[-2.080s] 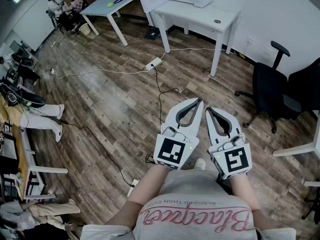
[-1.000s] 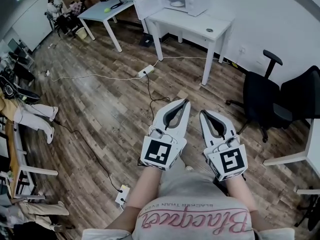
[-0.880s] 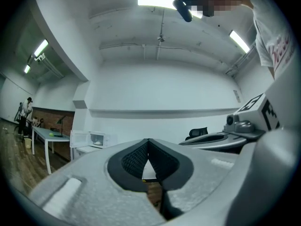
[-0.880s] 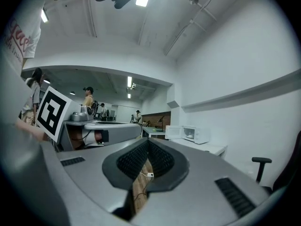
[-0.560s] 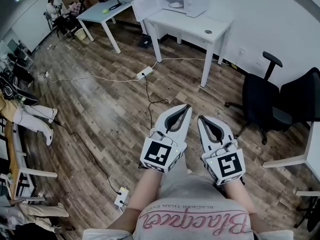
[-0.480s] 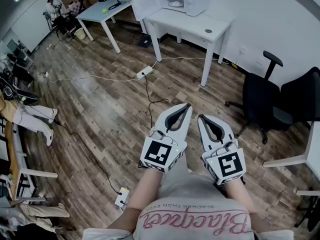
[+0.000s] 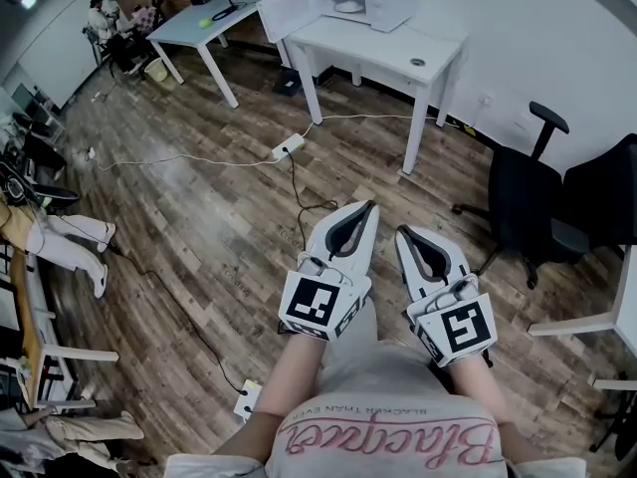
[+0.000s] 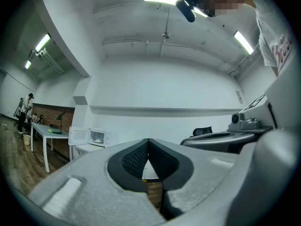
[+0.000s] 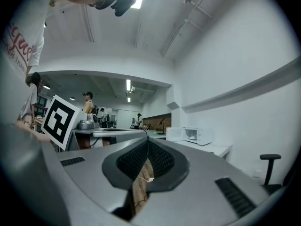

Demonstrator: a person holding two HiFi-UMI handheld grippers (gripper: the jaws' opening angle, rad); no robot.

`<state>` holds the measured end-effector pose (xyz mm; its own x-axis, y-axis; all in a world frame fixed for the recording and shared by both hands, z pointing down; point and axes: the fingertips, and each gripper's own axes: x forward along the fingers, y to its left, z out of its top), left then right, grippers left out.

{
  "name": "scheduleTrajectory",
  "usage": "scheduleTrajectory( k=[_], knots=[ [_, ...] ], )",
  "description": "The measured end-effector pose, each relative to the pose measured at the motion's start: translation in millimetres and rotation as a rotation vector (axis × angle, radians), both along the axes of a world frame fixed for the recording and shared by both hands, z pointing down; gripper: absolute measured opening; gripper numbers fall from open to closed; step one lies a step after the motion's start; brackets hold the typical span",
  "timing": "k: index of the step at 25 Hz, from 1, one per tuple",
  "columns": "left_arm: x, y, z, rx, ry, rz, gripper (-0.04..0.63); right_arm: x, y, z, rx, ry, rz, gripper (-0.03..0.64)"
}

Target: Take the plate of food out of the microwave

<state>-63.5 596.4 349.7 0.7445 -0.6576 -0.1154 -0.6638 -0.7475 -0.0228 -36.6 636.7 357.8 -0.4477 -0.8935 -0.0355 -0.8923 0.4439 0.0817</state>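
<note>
- The left claw (image 7: 369, 206) is clenched shut with nothing between its jaws; the left gripper view shows the tips (image 8: 148, 141) meeting.
- The right claw (image 7: 402, 232) is likewise clenched and empty, its tips (image 9: 147, 141) together.
- Both claws point toward 12 o'clock, side by side above the wooden floor (image 7: 219, 217).
- The microwave (image 7: 366, 2) stands well apart from them at 12 o'clock on a white tabletop (image 7: 398, 46), with its door (image 7: 289, 10) swung open.
- The plate of food (image 7: 348, 6) sits inside the microwave.
- A black office chair (image 7: 528, 202) stands at 2 o'clock of the claws.
- A power strip (image 7: 287, 147) lies on the floor at 11 o'clock.
</note>
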Motion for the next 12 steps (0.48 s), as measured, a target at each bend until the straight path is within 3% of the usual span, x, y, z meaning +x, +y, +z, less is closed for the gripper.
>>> scheduleTrajectory(
  k=[12],
  knots=[
    [2, -62, -4, -0.002, -0.012, -0.015, 0.006, 1, -64, -3, -0.016, 0.019, -0.015, 0.012]
  ],
)
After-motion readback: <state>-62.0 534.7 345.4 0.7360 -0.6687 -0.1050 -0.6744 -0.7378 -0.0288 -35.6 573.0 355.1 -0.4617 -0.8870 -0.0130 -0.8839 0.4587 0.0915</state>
